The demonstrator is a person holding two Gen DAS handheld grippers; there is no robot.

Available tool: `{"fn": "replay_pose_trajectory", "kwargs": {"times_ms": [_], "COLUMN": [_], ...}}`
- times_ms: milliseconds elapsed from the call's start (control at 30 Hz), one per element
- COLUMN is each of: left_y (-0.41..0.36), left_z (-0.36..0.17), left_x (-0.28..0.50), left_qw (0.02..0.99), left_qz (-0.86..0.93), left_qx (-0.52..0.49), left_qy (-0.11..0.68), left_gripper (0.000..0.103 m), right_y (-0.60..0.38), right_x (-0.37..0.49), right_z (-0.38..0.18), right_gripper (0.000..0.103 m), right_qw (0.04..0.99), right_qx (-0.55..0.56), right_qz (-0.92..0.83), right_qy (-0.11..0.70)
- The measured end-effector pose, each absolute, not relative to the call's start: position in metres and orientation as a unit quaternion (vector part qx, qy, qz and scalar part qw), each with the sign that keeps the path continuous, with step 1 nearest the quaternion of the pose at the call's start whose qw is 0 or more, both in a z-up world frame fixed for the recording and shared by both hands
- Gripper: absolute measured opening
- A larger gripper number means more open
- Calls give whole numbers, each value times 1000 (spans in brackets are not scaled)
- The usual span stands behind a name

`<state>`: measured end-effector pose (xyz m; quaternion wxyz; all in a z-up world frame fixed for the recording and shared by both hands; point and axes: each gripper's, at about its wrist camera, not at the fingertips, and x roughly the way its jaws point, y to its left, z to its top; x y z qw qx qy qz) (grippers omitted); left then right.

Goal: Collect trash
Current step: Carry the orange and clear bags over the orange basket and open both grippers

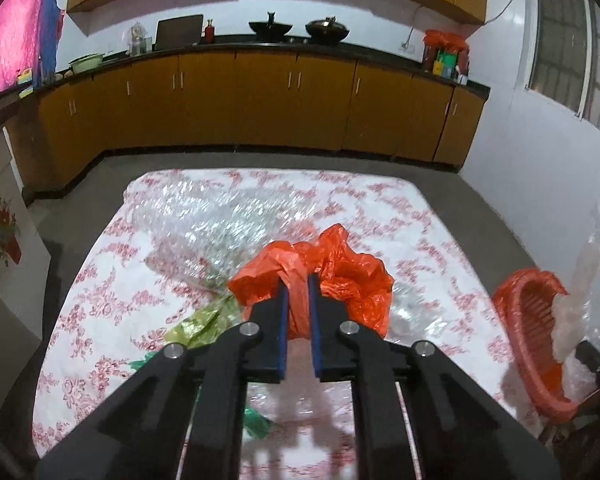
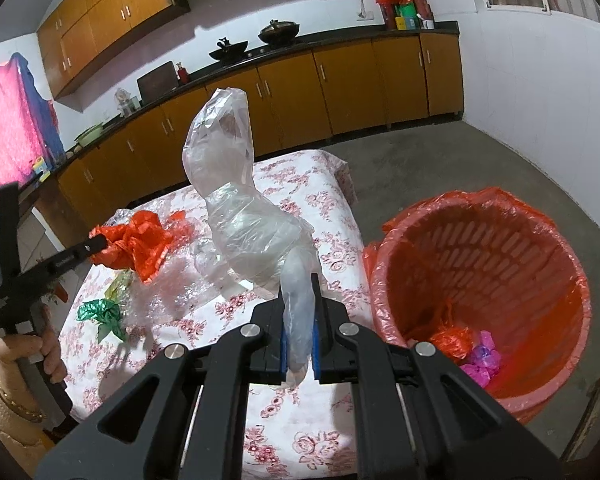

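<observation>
My left hand-held gripper (image 1: 298, 280) pinches the orange bag (image 1: 340, 264) over the bench (image 1: 440, 240); my right hand-held gripper (image 2: 298, 280) grips the clear bag (image 2: 236, 216) near its right edge.

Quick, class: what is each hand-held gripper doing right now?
Left hand-held gripper: closed on the orange plastic bag.
Right hand-held gripper: closed on the clear plastic bag.

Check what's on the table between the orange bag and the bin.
Right wrist view: crumpled bubble wrap and bare tablecloth lie between orange bag and bin.
</observation>
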<state>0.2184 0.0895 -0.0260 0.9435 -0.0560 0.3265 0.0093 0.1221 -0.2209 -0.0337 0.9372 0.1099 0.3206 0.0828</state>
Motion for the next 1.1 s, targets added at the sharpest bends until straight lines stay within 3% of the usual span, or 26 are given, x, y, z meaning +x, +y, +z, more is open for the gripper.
{"fn": "replay_pose_trajectory", "kwargs": {"times_ms": [500,1100], "left_y": [4,-110], "left_z": [7,-15], "left_x": [199,201], "left_qw": [946,920], "left_qz": [-97,-208], "left_qx": [-76,-65], "left_qy": [301,325], "left_gripper": [10,10], "right_y": [-284,-361], "right_x": [106,93], "right_z": [-25,-31], "right_gripper": [9,9], "right_qw": [942,930], "right_qx": [127,166], "right_qz": [-7,-108], "right_qy": [310,310]}}
